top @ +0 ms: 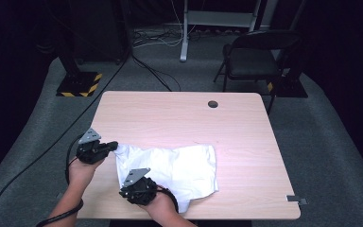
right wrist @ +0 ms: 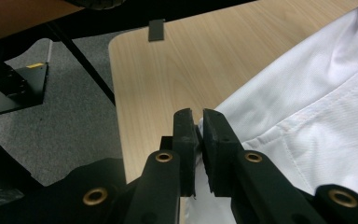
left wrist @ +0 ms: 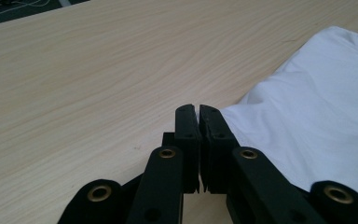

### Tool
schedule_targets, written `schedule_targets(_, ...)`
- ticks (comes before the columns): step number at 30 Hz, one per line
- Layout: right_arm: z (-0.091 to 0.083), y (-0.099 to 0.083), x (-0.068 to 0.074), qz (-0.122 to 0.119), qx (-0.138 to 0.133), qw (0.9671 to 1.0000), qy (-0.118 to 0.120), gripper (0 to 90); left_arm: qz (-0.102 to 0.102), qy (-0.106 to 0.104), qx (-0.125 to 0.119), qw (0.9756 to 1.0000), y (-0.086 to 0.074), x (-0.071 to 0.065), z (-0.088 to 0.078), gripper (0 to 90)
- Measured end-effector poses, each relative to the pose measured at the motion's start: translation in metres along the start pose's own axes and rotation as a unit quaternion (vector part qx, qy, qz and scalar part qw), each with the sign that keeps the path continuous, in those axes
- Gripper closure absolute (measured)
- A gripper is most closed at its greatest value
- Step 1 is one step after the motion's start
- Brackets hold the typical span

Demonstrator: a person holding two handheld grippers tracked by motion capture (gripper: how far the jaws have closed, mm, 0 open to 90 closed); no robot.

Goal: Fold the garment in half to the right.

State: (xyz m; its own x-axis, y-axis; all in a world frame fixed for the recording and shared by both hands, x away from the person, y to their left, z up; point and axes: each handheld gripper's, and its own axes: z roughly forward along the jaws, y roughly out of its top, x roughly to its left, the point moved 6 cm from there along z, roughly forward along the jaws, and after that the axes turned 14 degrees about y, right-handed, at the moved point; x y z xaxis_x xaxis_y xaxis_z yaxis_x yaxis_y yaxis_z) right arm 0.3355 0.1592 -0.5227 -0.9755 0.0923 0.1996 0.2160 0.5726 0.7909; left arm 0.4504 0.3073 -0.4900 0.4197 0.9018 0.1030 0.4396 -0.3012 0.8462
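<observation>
I held a gripper in each hand over the light wooden table (top: 179,111), both at its near left part. The white garment (top: 179,168), apparently a T-shirt, lay crumpled on the near half of the table, spreading right from my grippers toward the middle, with one sleeve-like flap hanging toward the near edge.

My left gripper (top: 113,146) sat at the garment's left end, its jaws pointing right. In the left gripper view, my left gripper (left wrist: 198,112) had its jaws drawn almost together, with a corner of the white cloth (left wrist: 317,121) pinched in the narrow gap and the rest of the fabric trailing off to the right of the jaws. Bare tabletop (left wrist: 84,84) lay ahead and to the left.

My right gripper (top: 146,189) sat at the garment's near edge, close beside my left one. In the right gripper view, my right gripper (right wrist: 196,116) was likewise nearly closed, clamped on a hemmed edge of the cloth (right wrist: 307,116), which spread away to the right of the jaws. The stitched seam ran just beside the right-hand jaw. To the left, the table's rounded corner (right wrist: 119,51) and grey carpet (right wrist: 70,126) were visible.
</observation>
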Motion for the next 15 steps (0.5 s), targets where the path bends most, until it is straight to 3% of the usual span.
schedule_targets(15, 0.001, 0.032, 0.012, -0.037, -0.002, 0.9992, 0.017, 83.9, -0.027, 0.02, -0.03, 0.999, 0.015, 0.015, -0.033, 86.5)
